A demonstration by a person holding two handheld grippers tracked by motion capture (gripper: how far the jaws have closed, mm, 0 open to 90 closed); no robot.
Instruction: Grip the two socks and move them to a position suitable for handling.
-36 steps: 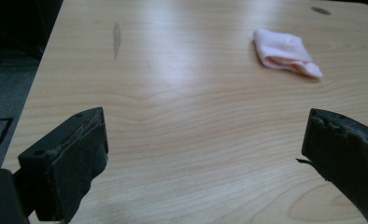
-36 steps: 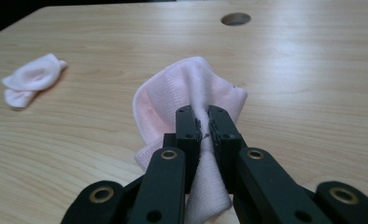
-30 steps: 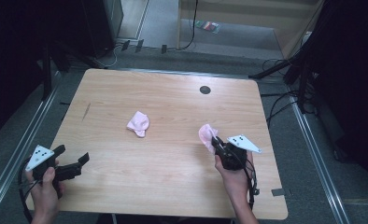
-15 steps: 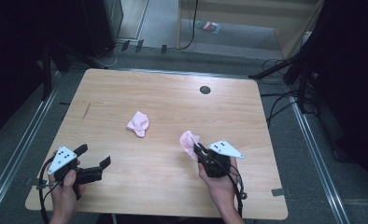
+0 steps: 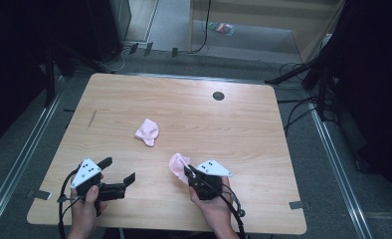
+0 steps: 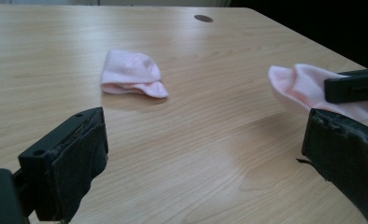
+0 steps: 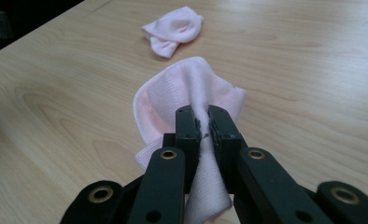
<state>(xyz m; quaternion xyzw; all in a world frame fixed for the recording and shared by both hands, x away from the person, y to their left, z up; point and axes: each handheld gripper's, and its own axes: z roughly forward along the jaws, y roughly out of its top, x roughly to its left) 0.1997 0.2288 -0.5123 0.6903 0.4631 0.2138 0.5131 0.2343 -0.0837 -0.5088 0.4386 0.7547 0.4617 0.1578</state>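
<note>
Pink sock, pinched in my right gripper, has travelled toward my wide-open left gripper: handover likely next.

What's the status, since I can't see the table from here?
Right gripper shut on a small pink knit sock. Left gripper open, empty. Second pink sock lies mid-table. Nothing between them.

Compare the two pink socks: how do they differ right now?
The held sock is pinched between the right gripper jaws; the loose sock lies free mid-table. The held sock sits near the person's edge; the loose sock lies farther in. Both are pale pink and look alike in size.
</note>
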